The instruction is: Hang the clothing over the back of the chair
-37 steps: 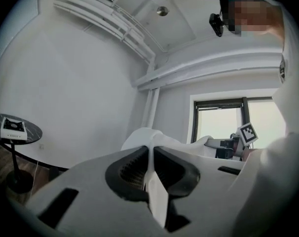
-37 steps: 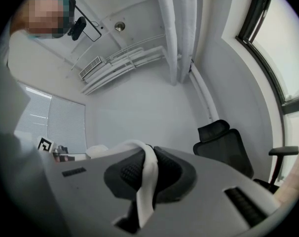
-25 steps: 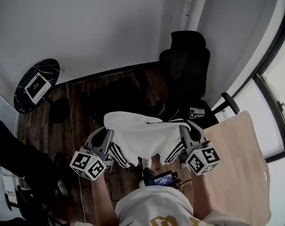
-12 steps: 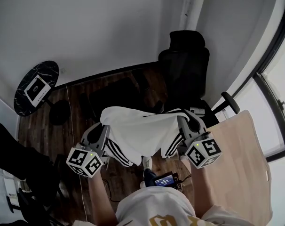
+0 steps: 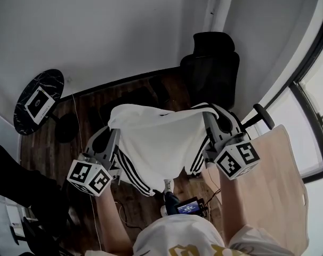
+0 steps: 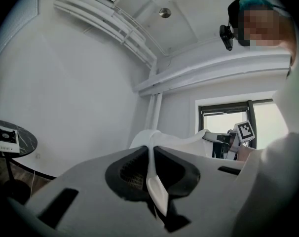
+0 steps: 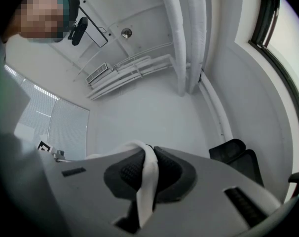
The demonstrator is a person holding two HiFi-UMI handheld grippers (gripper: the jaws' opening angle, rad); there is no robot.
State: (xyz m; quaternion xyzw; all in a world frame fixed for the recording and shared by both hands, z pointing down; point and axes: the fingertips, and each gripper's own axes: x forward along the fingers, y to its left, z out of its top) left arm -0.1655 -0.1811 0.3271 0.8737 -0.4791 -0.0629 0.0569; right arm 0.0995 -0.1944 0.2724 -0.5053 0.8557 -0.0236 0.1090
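Note:
In the head view a white garment (image 5: 157, 137) with black side stripes hangs stretched between my two grippers. My left gripper (image 5: 114, 131) is shut on its left top corner, and my right gripper (image 5: 209, 117) is shut on its right top corner. The black office chair (image 5: 212, 71) stands just beyond the garment, its back facing me. In the left gripper view a fold of white cloth (image 6: 157, 189) is pinched between the dark pads (image 6: 127, 174). The right gripper view shows a white strip (image 7: 148, 181) squeezed between its pads (image 7: 124, 174), with the chair (image 7: 237, 155) low at the right.
A round black marble side table (image 5: 28, 108) holding a white box stands at the far left. A light wooden desk (image 5: 276, 185) lies at the right, under the window (image 5: 316, 89). A small dark device (image 5: 186, 204) sits near the person's waist. White pipes (image 5: 219, 7) run up the wall.
Both grippers have risen and moved forward toward the chair, carrying the garment with them. The cloth now hangs higher and wider, its top edge close to the chair's back.

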